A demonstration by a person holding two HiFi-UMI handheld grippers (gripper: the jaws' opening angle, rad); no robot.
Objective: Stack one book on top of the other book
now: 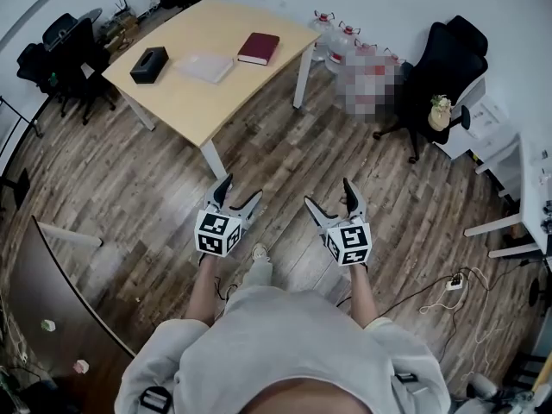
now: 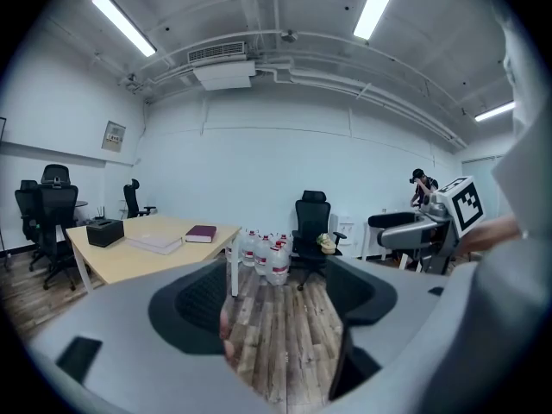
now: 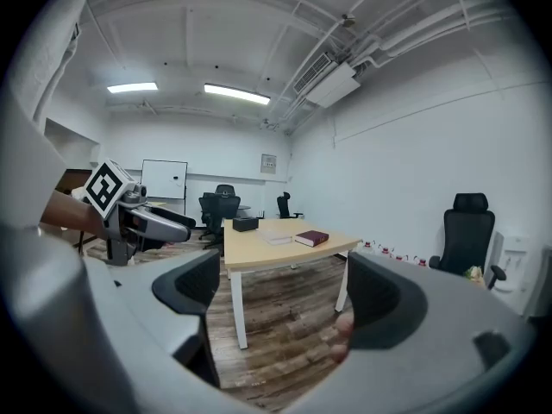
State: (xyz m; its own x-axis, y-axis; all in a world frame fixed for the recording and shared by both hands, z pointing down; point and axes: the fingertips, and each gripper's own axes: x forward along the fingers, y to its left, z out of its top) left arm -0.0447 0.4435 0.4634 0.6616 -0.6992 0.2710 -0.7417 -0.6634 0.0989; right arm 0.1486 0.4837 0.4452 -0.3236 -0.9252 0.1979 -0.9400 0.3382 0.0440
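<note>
left gripper (image 1: 235, 198): jaws apart, empty | right gripper (image 1: 333, 202): jaws apart, empty | both held forward, side by side

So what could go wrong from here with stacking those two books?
The dark red book lies near the edge of the table, so a clumsy push might slide it off toward the water bottles. The pale book lies flat and looks thin, so jaws may struggle to get under it. The black box beside it could get bumped.
</note>
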